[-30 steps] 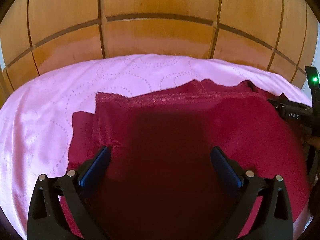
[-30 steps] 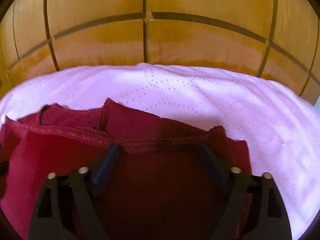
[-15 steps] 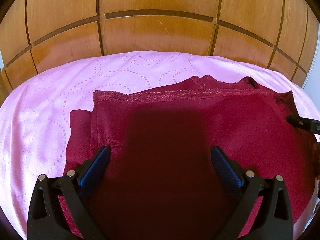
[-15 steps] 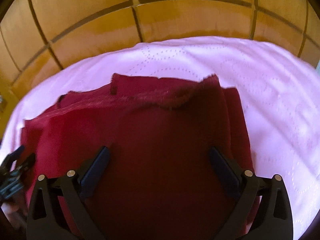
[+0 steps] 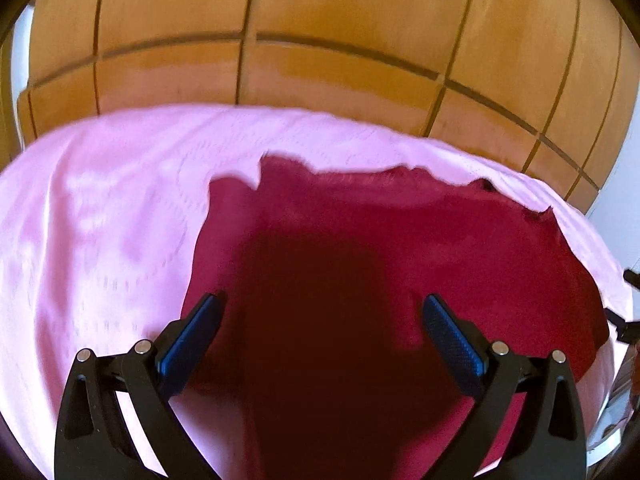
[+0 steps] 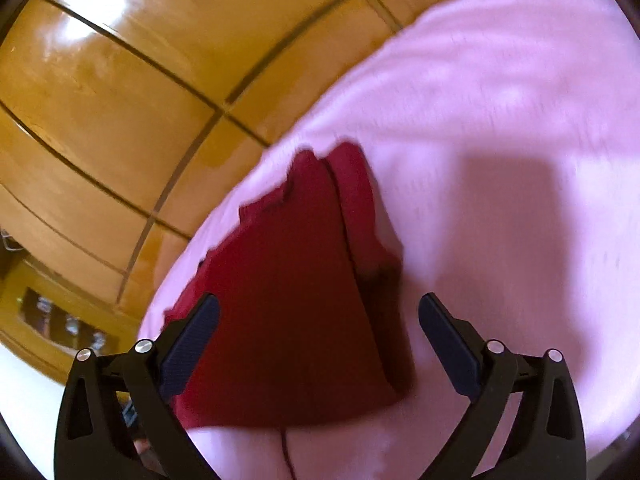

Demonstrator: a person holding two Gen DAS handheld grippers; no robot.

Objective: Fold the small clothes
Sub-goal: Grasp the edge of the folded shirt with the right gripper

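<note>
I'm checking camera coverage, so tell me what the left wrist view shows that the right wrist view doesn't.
Only the left wrist view shows the dark red garment's ragged far edge spread wide, and black parts of the other gripper at the right frame edge. Only the right wrist view shows a wooden shelf at lower left and the garment's layered side edge. Both show the garment lying on the pink bed cover, wooden panels behind, and an open gripper, left gripper and right gripper, holding nothing.
</note>
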